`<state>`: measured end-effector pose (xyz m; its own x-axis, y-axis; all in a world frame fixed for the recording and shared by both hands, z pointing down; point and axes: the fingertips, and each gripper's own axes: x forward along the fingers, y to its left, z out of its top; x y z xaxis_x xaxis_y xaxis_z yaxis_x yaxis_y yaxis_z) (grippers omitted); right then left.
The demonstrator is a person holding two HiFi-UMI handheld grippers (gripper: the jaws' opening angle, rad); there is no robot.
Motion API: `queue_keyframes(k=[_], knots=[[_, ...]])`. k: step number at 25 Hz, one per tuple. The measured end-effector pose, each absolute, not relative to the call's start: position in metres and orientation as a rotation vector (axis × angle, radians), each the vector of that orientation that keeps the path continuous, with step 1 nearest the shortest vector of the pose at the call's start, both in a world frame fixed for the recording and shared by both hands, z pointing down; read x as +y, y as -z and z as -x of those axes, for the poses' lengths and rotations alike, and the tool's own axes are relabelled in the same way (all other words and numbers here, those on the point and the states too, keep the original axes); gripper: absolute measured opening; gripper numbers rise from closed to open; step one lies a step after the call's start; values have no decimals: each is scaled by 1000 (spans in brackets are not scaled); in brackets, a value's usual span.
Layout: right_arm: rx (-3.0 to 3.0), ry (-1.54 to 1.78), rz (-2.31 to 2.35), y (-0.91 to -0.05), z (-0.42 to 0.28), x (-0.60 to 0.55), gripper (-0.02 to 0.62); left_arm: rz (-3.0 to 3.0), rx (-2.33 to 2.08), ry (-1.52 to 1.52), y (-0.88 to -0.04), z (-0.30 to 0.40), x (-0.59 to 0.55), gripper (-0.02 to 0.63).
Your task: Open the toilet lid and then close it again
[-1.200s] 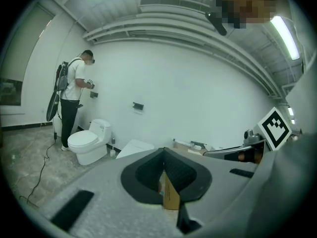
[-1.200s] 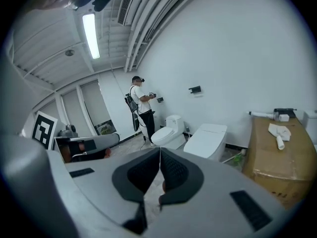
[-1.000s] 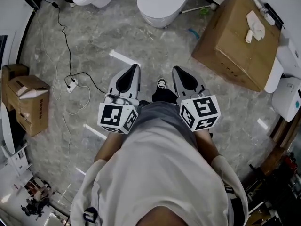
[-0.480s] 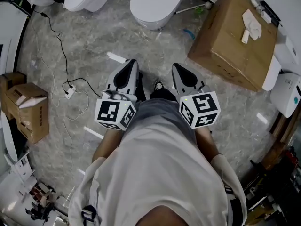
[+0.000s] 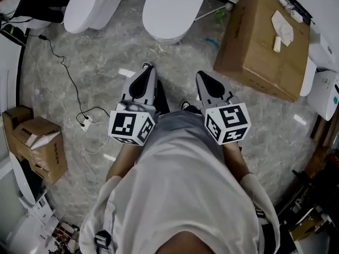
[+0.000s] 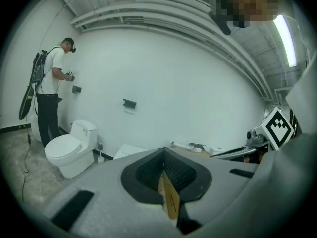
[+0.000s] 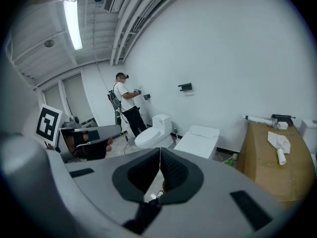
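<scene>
Glossy veined marble floor (image 5: pixel 108 54) bears a smooth, oval-lidded white toilet (image 5: pixel 168 9).

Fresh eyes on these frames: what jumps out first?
Two grey grippers bearing black-and-white marker cubes, the left gripper and the right gripper, sit mid-frame in the head view, jaws together. Ahead on the grey marbled floor stands a white toilet with closed lid, a rounder white toilet to its left, a large brown cardboard box to its right.

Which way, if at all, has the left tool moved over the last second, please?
Yes: the left tool has moved forward, nearer the closed toilet ahead.
</scene>
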<state>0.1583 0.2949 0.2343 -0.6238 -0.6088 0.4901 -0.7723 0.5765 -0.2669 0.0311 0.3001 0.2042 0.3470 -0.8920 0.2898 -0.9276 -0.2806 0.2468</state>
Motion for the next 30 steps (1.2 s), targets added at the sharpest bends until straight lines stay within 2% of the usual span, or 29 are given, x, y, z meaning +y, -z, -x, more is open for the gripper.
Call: queue_keyframes(k=[18,30], knots=[[-2378,-729,-1254,-223,21,165,11,-2420,-1355,-189,-193,133,142,8],[-2332,-765,-1363,-239,42,120,11,-2481,-1194,-215,-210,153,87,8]])
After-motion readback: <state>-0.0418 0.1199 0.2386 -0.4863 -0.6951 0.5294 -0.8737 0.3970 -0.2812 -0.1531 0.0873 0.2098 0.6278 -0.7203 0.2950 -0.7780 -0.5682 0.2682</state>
